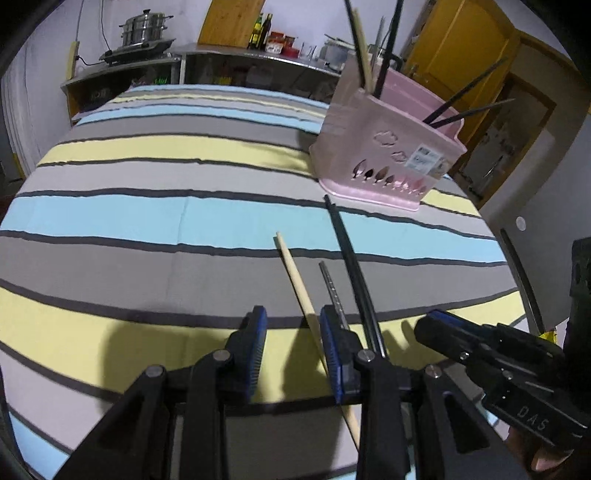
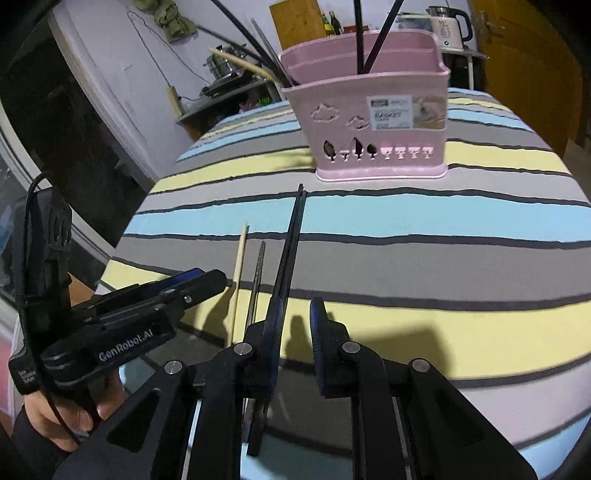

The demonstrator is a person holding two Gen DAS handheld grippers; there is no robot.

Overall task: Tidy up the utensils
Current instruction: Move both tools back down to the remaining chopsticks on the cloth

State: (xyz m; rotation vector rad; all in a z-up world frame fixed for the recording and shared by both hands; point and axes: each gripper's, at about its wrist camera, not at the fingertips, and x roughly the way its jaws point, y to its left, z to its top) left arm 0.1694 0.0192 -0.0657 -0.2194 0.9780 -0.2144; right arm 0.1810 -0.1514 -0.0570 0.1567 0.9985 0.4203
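A pink utensil holder (image 1: 388, 147) (image 2: 369, 122) stands on the striped tablecloth (image 1: 147, 221) with black, metal and wooden chopsticks upright in it. In front of it lie a wooden chopstick (image 1: 295, 273) (image 2: 240, 258), a metal chopstick (image 1: 332, 288) (image 2: 258, 273) and a pair of black chopsticks (image 1: 351, 266) (image 2: 291, 236). My left gripper (image 1: 293, 332) (image 2: 207, 280) hovers open low over the wooden chopstick, which runs under its right finger. My right gripper (image 2: 295, 321) (image 1: 428, 325) is open with a narrow empty gap. The black pair passes under its left finger.
Behind the table a counter (image 1: 221, 51) carries a steamer pot (image 1: 144, 27), bottles and jars. A kettle (image 2: 448, 26) and an orange door (image 2: 524, 74) are at the back right. The table edge drops off at the left in the right wrist view. A hand (image 2: 55, 417) holds the left gripper.
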